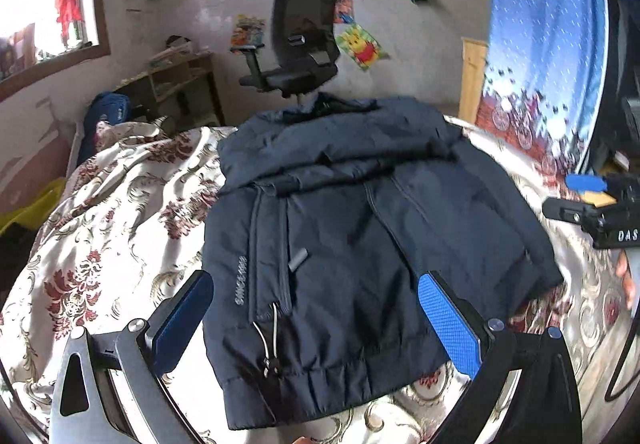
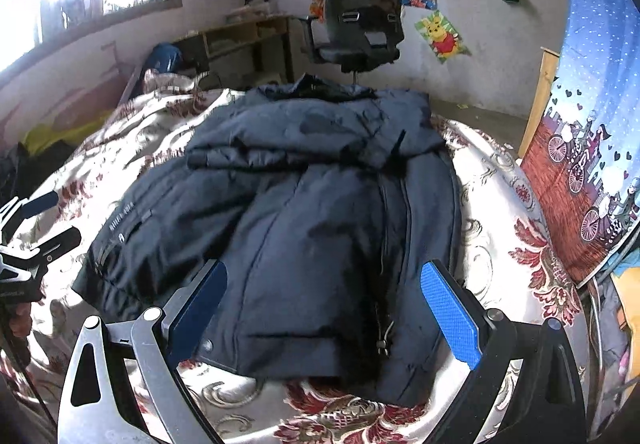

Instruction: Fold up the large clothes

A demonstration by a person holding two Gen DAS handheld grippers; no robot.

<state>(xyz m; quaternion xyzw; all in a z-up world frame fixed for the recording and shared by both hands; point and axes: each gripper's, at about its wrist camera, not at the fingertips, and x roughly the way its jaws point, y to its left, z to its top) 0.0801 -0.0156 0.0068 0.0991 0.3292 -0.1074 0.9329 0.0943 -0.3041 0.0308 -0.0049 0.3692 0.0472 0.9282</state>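
Note:
A dark navy padded jacket (image 1: pixel 360 228) lies spread on a floral bedspread (image 1: pixel 112 204), hem toward me, with a sleeve folded across its chest. Its drawcord with toggle (image 1: pixel 272 340) dangles near the hem. My left gripper (image 1: pixel 316 320) hovers over the hem, open, nothing between its blue pads. In the right wrist view the same jacket (image 2: pixel 312 212) fills the middle, and my right gripper (image 2: pixel 324 316) is open above its lower edge, holding nothing. The right gripper (image 1: pixel 596 212) also shows at the far right of the left view; the left gripper (image 2: pixel 28 236) sits at the left edge of the right view.
A black office chair (image 1: pixel 300 40) stands beyond the bed's far end by a wall with posters. A wooden shelf desk (image 2: pixel 240 40) is at the back left under a window. A blue patterned curtain (image 2: pixel 592 124) hangs on the right. A hand (image 2: pixel 20 320) grips the left tool.

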